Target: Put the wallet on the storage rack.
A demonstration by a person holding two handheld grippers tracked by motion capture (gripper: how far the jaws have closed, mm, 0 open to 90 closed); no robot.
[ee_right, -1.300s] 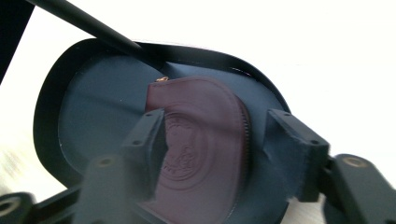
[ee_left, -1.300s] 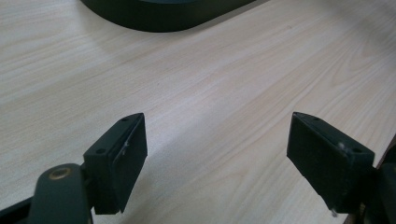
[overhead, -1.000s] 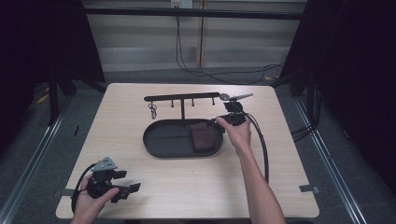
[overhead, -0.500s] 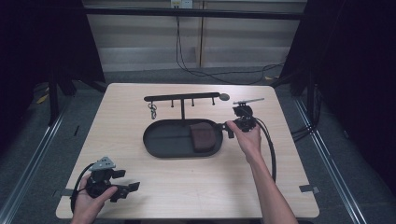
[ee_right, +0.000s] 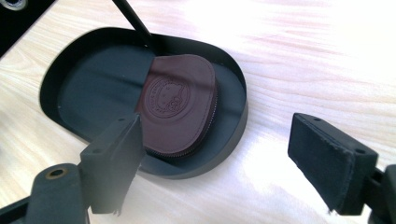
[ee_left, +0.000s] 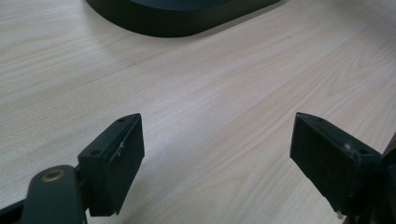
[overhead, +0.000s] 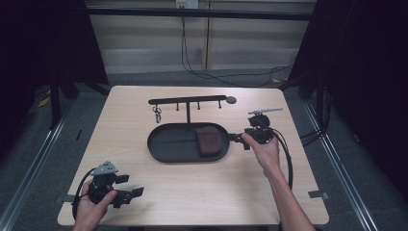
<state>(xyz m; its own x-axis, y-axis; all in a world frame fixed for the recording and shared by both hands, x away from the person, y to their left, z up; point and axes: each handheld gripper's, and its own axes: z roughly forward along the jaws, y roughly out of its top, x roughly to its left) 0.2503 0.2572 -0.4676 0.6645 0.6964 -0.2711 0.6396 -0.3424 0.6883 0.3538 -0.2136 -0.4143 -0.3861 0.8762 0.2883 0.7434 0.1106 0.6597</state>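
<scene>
A black oval tray (overhead: 163, 144) (ee_right: 70, 79) sits at the table's middle, under a black hook rack (overhead: 187, 101). A dark brown leather pouch (overhead: 208, 140) (ee_right: 180, 105) lies flat in the tray's right end. My right gripper (overhead: 239, 140) (ee_right: 215, 158) is open just beside the tray's right rim, its jaws facing the pouch with nothing between them. My left gripper (overhead: 133, 194) (ee_left: 217, 161) is open near the table's front left corner, over bare wood. The tray's edge (ee_left: 177, 18) lies far ahead of it.
A key ring (overhead: 157, 114) hangs from the rack's left hook. The rack's post stands at the tray's back rim. Cables trail from both grippers across the table. Bare wood lies between the left gripper and the tray. Dark floor and rails surround the table.
My right gripper has moved from near the rack's right end down and right, to the tray's right rim. The left gripper has stayed put.
</scene>
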